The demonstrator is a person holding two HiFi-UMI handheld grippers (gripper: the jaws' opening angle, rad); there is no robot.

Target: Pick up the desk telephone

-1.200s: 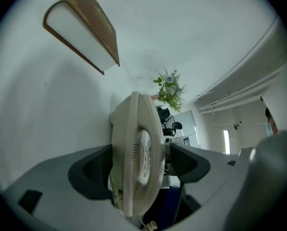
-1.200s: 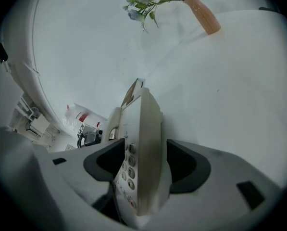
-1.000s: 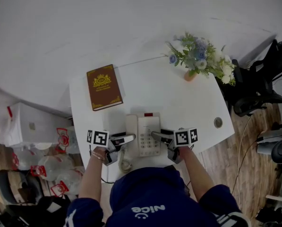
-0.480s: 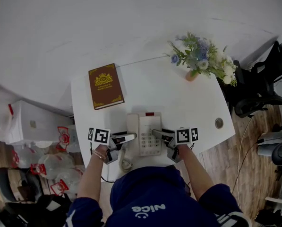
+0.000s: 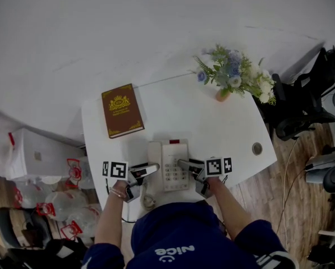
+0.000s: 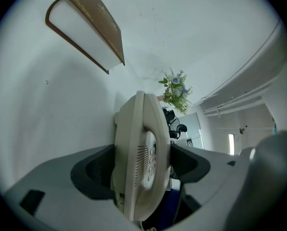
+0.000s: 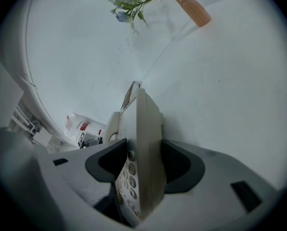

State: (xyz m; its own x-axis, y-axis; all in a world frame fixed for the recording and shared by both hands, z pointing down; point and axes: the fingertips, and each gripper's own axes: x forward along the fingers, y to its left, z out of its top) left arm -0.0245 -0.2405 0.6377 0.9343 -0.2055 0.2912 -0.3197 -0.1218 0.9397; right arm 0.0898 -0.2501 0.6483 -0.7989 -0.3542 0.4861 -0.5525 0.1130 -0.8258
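The desk telephone [image 5: 173, 164] lies on the white desk [image 5: 212, 122] directly between the two tools. The left hand-held gripper [image 5: 150, 168] is clamped across its left edge, and the right hand-held gripper [image 5: 181, 163] is clamped across its right edge. In the left gripper view the pads sit against the top and underside of the casing near the speaker slots. The right one's jaws have just been closing, with the keypad side of the casing between them, and its pads now appear pressed against it. Whether the base has left the desk cannot be told. Both grips look shallow, taking only the rim, so a lift in which one side rises ahead of the other would probably twist the casing out of a jaw. The handset [image 5: 154, 158], just ahead of the left tool's tips, rests loose in its cradle and could slide off if the telephone tilts. The coiled cord [image 5: 148, 198], behind the left tool toward the person, might tug. A book [image 5: 121, 110] and a vase of flowers [image 5: 234, 77] stand well beyond the tips, out of harm's way.
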